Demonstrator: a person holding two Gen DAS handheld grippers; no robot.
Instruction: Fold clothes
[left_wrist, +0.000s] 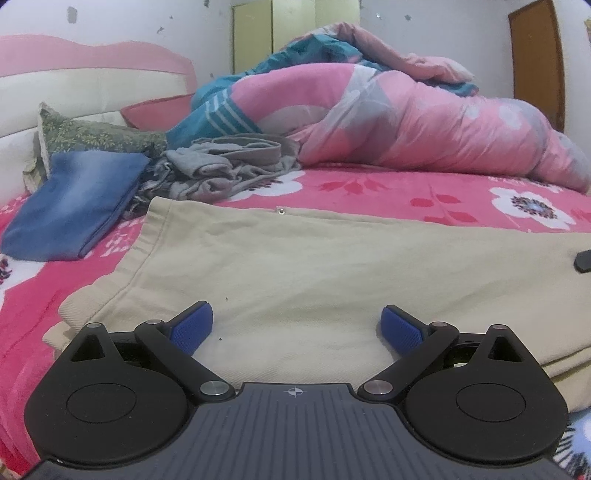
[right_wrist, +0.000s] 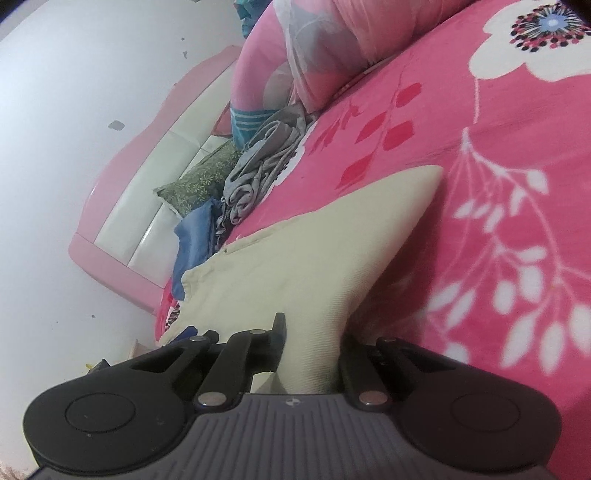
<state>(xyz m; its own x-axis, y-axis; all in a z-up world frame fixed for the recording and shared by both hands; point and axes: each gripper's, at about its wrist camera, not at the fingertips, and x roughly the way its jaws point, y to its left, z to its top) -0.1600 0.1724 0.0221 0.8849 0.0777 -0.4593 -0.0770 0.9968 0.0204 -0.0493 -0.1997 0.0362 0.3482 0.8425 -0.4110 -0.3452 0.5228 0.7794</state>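
A pink floral bedsheet (left_wrist: 369, 184) fills both views, with a heaped pink quilt (left_wrist: 424, 122) at upper right of the left view and the beige garment (left_wrist: 314, 266) spread across the centre. Folded blue jeans (left_wrist: 74, 214) and crumpled grey clothes (left_wrist: 221, 166) lie at left, behind it. The left gripper (left_wrist: 297, 328) stands wide apart over the beige cloth, while the right gripper (right_wrist: 312, 354) is clamped on a lifted beige corner.

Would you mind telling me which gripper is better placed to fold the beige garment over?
The right gripper: its jaws pinch the beige garment; the left gripper is open.
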